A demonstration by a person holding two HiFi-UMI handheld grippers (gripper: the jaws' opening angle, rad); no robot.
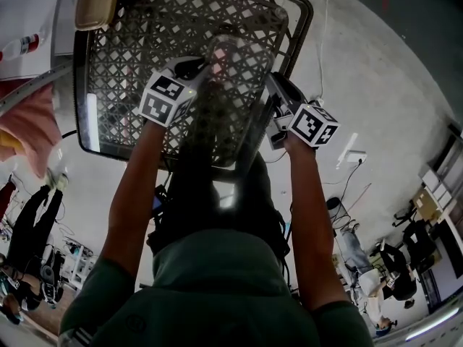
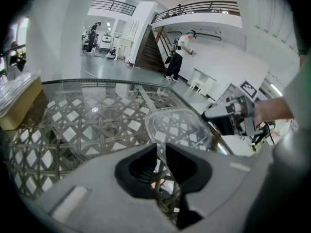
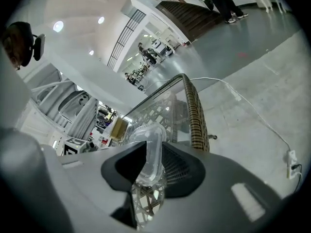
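Your left claw (image 2: 161, 154) is pinched on one thin edge of the clear tub (image 2: 179, 126), and your right claw (image 3: 149, 160) clamps the opposite side, likely to steady its flimsy walls. The tub sits between them, over the lattice counter (image 2: 73, 125).

Left claw (image 2: 161, 152) clamped, right claw (image 3: 151, 159) clamped

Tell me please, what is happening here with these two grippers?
A person holds one clear, rounded plastic container with both tools. The left hand-held gripper is shut on the container's thin rim, and the right hand-held gripper is shut on its other side. The container is over a brown woven lattice table; whether it touches the table is unclear.
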